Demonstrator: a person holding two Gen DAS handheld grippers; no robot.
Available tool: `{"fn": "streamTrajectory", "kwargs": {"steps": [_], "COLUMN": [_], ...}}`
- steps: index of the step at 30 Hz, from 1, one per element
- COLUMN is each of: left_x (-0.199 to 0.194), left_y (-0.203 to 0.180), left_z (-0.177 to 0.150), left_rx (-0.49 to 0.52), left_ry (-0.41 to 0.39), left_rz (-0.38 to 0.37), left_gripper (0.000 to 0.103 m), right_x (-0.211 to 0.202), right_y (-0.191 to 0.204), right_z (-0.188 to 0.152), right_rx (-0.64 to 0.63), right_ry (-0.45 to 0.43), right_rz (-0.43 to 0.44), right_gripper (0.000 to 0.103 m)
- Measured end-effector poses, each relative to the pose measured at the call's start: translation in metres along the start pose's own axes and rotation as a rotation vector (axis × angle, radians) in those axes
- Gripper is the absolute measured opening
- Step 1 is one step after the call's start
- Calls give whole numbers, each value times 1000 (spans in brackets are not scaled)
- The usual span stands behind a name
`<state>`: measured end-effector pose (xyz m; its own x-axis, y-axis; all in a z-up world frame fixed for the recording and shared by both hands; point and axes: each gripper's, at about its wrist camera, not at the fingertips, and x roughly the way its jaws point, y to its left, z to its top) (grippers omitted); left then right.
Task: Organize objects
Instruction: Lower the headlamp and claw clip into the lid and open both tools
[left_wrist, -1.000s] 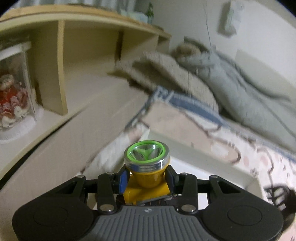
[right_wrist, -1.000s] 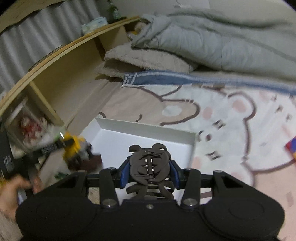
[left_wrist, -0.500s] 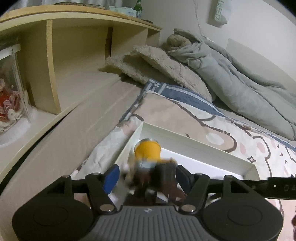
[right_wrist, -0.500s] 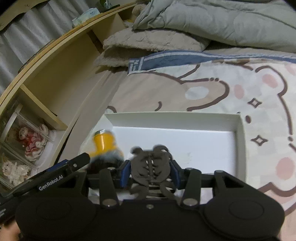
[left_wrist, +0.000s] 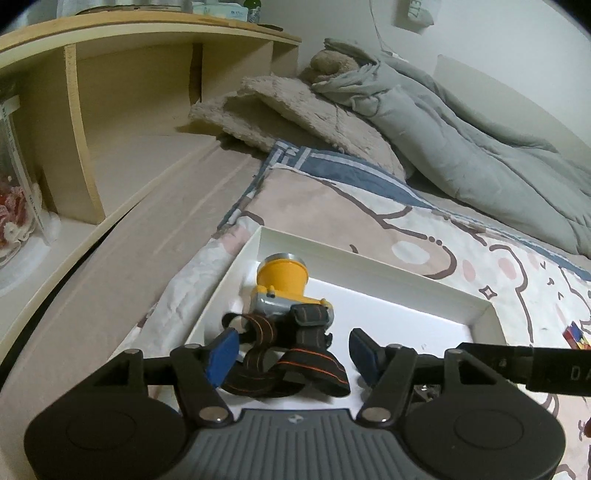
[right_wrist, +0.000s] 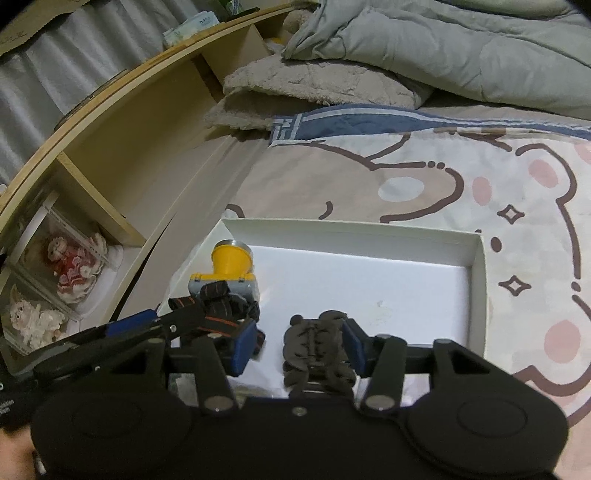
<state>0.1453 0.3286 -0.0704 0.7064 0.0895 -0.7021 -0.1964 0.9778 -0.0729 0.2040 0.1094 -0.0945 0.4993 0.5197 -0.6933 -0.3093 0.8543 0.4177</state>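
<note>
A yellow headlamp (left_wrist: 282, 284) with black straps lies in the left end of a white tray (left_wrist: 369, 260) on the bed. My left gripper (left_wrist: 291, 350) is open just behind it, its blue pads on either side of the straps. The headlamp also shows in the right wrist view (right_wrist: 225, 273). A dark brown hair claw clip (right_wrist: 317, 347) lies in the tray (right_wrist: 476, 273) between the pads of my right gripper (right_wrist: 299, 349), which is open; the clip leans toward the right pad.
The tray sits on a pink bear-print bedsheet (right_wrist: 424, 173). A wooden shelf (left_wrist: 92, 122) with boxed dolls (right_wrist: 74, 262) runs along the left. A beige pillow (left_wrist: 306, 110) and grey duvet (left_wrist: 461, 147) lie beyond. A colourful small object (left_wrist: 576, 334) lies at right.
My left gripper lowered the headlamp into the tray and opened, leaving it there. My right gripper moved down into the tray and opened, releasing the hair clip.
</note>
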Motion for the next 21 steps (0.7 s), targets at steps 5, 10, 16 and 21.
{"fn": "streamTrajectory", "kwargs": {"steps": [5, 10, 16, 21], "left_x": [-5, -13, -25, -37], "left_y": [-5, -11, -20, -30], "left_z": [0, -1, -5, -9], "left_rx": [-13, 4, 19, 31], "left_ry": [21, 31, 49, 63], "left_rz": [-12, -11, -17, -18], "left_gripper": [66, 66, 66, 66], "right_x": [-9, -18, -34, -52], "right_y": [-4, -9, -13, -16], "right_z": [1, -1, -4, -6], "right_rx": [-15, -42, -77, -120], "right_ry": [-9, -7, -15, -22], "right_rz": [-4, -12, -21, -28], "right_gripper": [52, 52, 52, 54]}}
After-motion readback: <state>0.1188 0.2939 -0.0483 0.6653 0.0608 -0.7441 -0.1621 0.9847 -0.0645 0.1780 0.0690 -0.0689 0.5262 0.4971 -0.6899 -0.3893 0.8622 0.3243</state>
